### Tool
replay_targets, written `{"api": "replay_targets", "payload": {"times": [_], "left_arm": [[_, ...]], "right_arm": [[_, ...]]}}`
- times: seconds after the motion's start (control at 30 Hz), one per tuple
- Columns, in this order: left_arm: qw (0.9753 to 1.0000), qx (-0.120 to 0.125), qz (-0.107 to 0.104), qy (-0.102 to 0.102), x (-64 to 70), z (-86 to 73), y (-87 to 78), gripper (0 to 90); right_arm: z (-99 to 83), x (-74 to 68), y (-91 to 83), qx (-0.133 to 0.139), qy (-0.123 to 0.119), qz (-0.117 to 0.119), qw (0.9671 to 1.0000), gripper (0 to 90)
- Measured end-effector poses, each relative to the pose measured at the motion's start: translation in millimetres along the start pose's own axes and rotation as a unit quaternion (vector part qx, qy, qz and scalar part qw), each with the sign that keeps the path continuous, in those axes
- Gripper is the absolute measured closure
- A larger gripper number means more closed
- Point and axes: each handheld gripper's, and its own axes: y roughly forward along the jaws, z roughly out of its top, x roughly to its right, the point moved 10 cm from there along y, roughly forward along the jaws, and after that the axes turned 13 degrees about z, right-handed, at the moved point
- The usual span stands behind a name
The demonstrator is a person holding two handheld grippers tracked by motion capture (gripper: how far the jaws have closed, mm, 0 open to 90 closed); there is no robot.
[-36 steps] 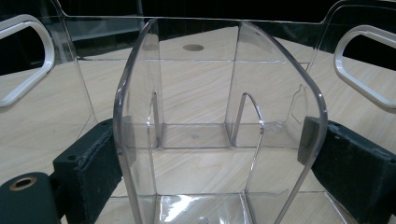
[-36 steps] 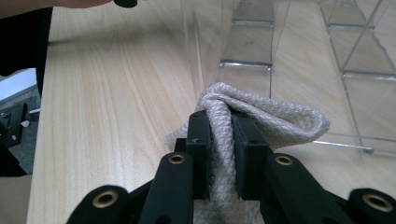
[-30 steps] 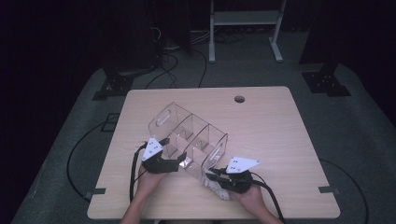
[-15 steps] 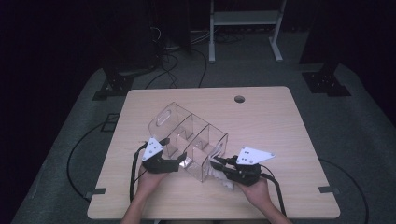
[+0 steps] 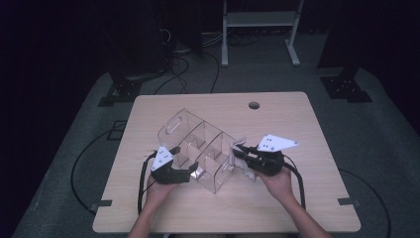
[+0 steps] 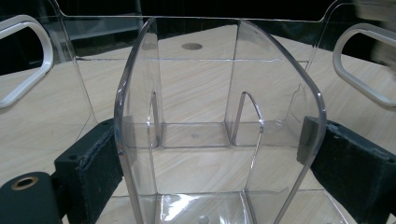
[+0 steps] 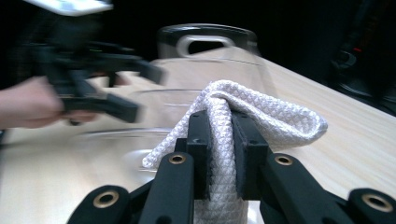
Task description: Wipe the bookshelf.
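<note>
Between the closed jaws of the right gripper [image 7: 215,140] a white cloth [image 7: 243,112] is clamped beside the clear organizer [image 5: 198,151], which is straddled by the left gripper [image 6: 205,168]; wiping its wall is judged next.

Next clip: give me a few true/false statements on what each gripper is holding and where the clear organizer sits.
1. The right gripper is shut on a white cloth. True.
2. The left gripper holds a sponge. False: its fingers flank a wall of the clear organizer.
3. The organizer stands on the wooden table. True.
4. The cloth lies flat on the floor. False: it is lifted beside the organizer.
</note>
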Motion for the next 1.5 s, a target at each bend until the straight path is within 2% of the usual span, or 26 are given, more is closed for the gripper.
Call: {"api": "replay_targets", "payload": {"times": [0.1,0.17,0.27,0.3,0.37,0.53,0.6,0.63,0.67,0.73,0.77,0.8,0.83,0.87,0.93,0.97,1.0,1.1,1.13,1.17,1.2,1.33,1.37,1.47,1.5], "left_arm": [[1.0,0.0,0.001,0.0,1.1,0.5,0.9,8.1],[1.0,0.0,0.002,0.0,1.3,0.5,1.0,8.1],[1.0,0.0,0.002,0.0,1.3,0.4,0.9,8.1],[1.0,0.0,0.002,0.0,1.3,0.4,0.9,8.1],[1.0,0.0,0.001,-0.002,0.9,-0.1,0.7,8.0],[1.0,0.001,0.002,-0.002,0.9,-0.1,0.8,8.0],[1.0,0.002,0.004,-0.003,1.7,0.7,1.4,8.0],[1.0,0.002,0.004,-0.003,1.7,0.7,1.4,8.0],[1.0,0.002,0.005,-0.002,1.8,0.9,1.5,7.9],[1.0,0.002,0.006,-0.003,1.7,0.8,1.6,7.9],[1.0,0.002,0.006,-0.003,1.7,0.7,1.5,7.9],[1.0,0.002,0.006,-0.002,1.7,0.7,1.5,7.9],[1.0,0.001,0.006,0.0,1.7,0.6,1.4,7.9],[1.0,0.001,0.007,-0.001,1.9,0.8,1.5,7.9],[1.0,0.0,0.007,0.0,1.7,0.6,1.5,7.6],[1.0,0.0,0.007,0.0,1.7,0.6,1.5,7.4],[1.0,0.0,0.007,-0.001,1.6,0.5,1.5,7.3],[1.0,0.0,0.008,0.0,1.5,0.6,1.7,7.4],[1.0,-0.001,0.008,0.0,1.6,0.7,2.2,7.4],[1.0,-0.001,0.008,0.0,1.6,0.7,2.2,7.4],[1.0,0.0,0.008,-0.001,1.8,0.7,2.3,7.4],[1.0,0.002,0.008,-0.003,1.8,0.7,2.6,7.4],[1.0,0.002,0.008,-0.003,1.8,0.6,2.7,7.3],[0.9999,0.002,0.011,-0.005,1.8,0.7,3.6,7.1],[0.9999,0.002,0.011,-0.005,1.8,0.7,3.6,7.1]], "right_arm": [[-2.0,22.9,-5.5,-0.003,0.029,-0.009,0.9995,78.2],[-2.9,34.6,-8.1,-0.008,0.037,-0.019,0.9991,78.2],[-3.2,41.0,-9.4,-0.009,0.045,-0.024,0.9987,78.2],[-2.4,45.6,-9.5,-0.007,0.061,-0.019,0.998,78.3],[-1.6,45.0,-9.0,-0.007,0.065,-0.018,0.9977,78.4],[6.6,32.8,-5.9,-0.015,0.048,-0.007,0.9987,78.7],[10.7,20.2,-2.0,-0.016,0.048,0.018,0.9986,78.7],[10.7,20.2,-2.0,-0.016,0.048,0.018,0.9986,78.7],[12.1,8.8,1.7,-0.018,0.044,0.03,0.9984,78.7],[13.0,3.6,3.5,-0.018,0.041,0.035,0.9984,78.7],[13.9,-2.0,5.6,-0.016,0.039,0.044,0.9981,78.7],[14.9,-15.2,10.9,-0.016,0.037,0.064,0.9971,78.7],[14.9,-15.2,10.9,-0.016,0.037,0.064,0.9971,78.7],[15.6,-21.8,14.1,-0.015,0.035,0.074,0.9965,78.7],[15.0,-41.7,24.2,-0.022,0.032,0.11,0.9932,78.6],[15.0,-41.7,24.2,-0.022,0.032,0.11,0.9932,78.6],[14.6,-49.1,28.0,-0.026,0.024,0.114,0.9929,78.7],[14.7,-48.1,27.8,-0.031,0.011,0.103,0.9941,78.7],[14.5,-42.3,25.3,-0.028,0.012,0.093,0.9952,78.7],[14.5,-42.3,25.3,-0.028,0.012,0.093,0.9952,78.7],[14.8,-33.3,20.3,-0.023,0.01,0.072,0.9971,78.9],[13.6,-23.7,11.9,-0.019,0.015,0.055,0.9982,79.0],[12.6,-24.0,10.2,-0.02,0.014,0.054,0.9983,78.9],[5.6,-34.0,5.8,-0.03,-0.014,0.041,0.9986,78.9],[5.6,-34.0,5.8,-0.03,-0.014,0.041,0.9986,78.9]]}}
